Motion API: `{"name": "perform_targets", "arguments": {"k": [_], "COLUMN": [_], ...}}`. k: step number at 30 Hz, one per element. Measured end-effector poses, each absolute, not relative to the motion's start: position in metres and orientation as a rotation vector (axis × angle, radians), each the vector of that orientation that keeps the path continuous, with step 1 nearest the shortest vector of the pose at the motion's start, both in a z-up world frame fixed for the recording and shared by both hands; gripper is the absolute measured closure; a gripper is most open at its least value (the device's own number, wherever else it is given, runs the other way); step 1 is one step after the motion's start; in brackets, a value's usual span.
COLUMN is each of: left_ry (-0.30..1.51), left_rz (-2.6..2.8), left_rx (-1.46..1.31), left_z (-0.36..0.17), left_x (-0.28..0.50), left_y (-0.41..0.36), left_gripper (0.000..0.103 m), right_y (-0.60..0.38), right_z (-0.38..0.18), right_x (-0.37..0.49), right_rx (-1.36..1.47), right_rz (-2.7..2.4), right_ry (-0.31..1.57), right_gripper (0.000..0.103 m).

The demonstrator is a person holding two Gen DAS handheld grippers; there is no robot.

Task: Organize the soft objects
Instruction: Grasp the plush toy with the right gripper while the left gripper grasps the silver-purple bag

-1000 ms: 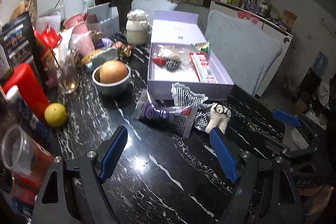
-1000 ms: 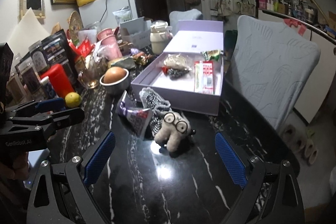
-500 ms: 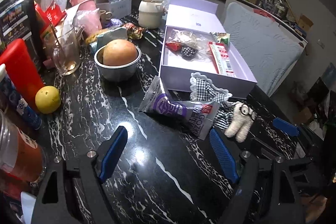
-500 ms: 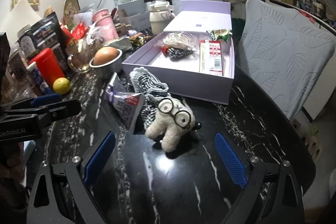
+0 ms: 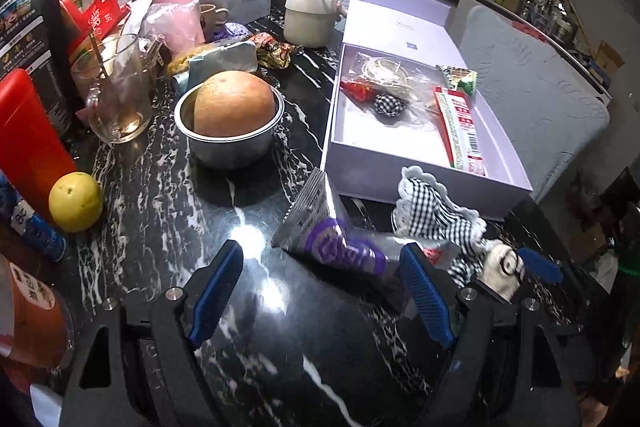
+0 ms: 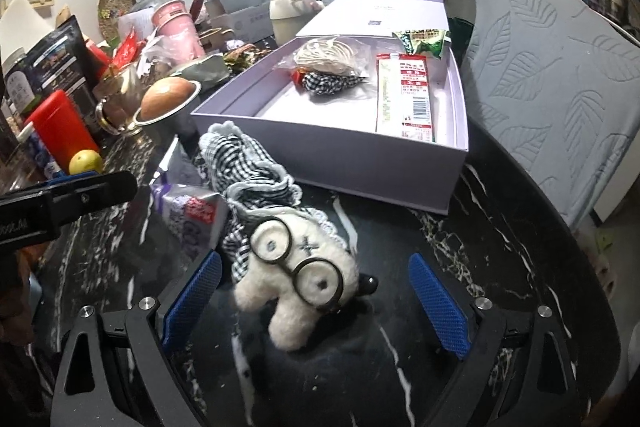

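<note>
A white plush toy with black round glasses (image 6: 296, 279) lies on the black marble table between the fingers of my right gripper (image 6: 316, 307). Its jaws are closing, and the blue pads (image 6: 438, 311) stand clear of the toy on both sides. A black-and-white checked cloth (image 6: 248, 163) lies just behind the toy, partly under it. My left gripper (image 5: 320, 291) is open, low over the near end of a purple snack packet (image 5: 332, 247). The checked cloth (image 5: 436, 215) and the toy (image 5: 502, 267) lie to its right. An open lavender box (image 5: 400, 183) stands behind them.
The lavender box (image 6: 360, 171) holds packets and a small checked item. At the left stand a steel bowl with a round fruit (image 5: 234, 131), a glass mug (image 5: 116, 95), a yellow fruit (image 5: 76, 201) and a red bottle (image 5: 28, 131). A padded grey chair (image 6: 560, 87) is at the right.
Both grippers have come down and forward. The plush toy now lies between the right fingers, which have narrowed a little. The left gripper has come over the purple packet.
</note>
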State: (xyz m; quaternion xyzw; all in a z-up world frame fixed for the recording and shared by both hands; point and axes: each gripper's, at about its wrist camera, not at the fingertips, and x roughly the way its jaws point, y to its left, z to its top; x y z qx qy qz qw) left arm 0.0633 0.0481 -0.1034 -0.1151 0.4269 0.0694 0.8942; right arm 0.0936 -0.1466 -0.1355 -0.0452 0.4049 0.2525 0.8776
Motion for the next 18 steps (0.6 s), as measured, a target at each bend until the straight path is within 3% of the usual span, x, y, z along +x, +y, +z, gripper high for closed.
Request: {"name": "perform_targets", "arguments": {"k": [2, 5, 18], "left_ry": [0.895, 0.914, 0.968], "left_rz": [0.155, 0.182, 0.145], "left_rx": [-0.237, -0.238, -0.245], "left_z": [-0.107, -0.113, -0.132], "left_x": [0.069, 0.078, 0.098], "left_y": [0.047, 0.047, 0.028], "left_gripper": [0.022, 0.022, 0.022], "right_y": [-0.147, -0.157, -0.204], "right_z": [-0.141, -0.145, -0.140], "right_x": [0.098, 0.103, 0.097], "right_rx": [-0.093, -0.028, 0.090], "right_rz": [0.532, 0.530, 0.425], "right_ry": [0.876, 0.909, 0.925], "right_gripper": [0.038, 0.045, 0.045]}}
